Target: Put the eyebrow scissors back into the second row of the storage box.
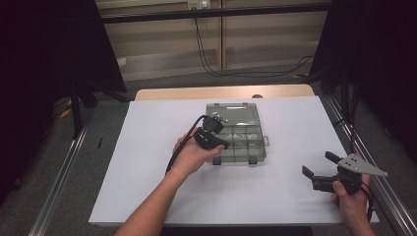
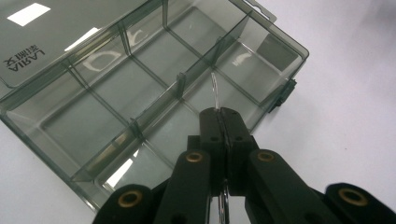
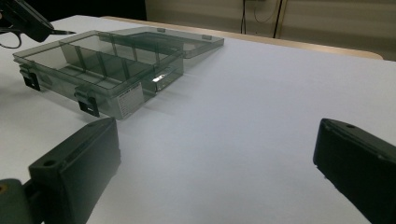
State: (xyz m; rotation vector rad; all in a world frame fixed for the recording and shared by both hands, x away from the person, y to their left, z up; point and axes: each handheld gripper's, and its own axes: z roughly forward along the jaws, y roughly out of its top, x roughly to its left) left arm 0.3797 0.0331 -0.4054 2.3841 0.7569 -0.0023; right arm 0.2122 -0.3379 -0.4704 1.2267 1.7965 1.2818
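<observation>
Over the near left compartments of the open organizer box (image 1: 238, 139), the left gripper (image 1: 222, 143) hangs with its jaws pressed together on a thin, clear, curved sliver (image 2: 215, 91). Its upper end sticks up past the tips in the left gripper view; I cannot tell what kind of part it is. The box sits near the middle of the white-covered counter (image 1: 147, 147), its lid (image 1: 236, 113) folded flat on the far side and its latches facing the person. From above the grid of dividers (image 2: 180, 84) looks largely bare; pale curved marks in two or three cells may be similar clear pieces or just reflections, which the smoky plastic makes hard to judge.

Far off at the right near corner of the counter, the right gripper (image 1: 319, 164) rests in the hand with its jaws spread wide and nothing between them.

As a judgement, the work is at the placing stage: the piece is picked up and carried to the box but not yet released into a cell. What remains is to lower it, let go, and probably close the lid.
</observation>
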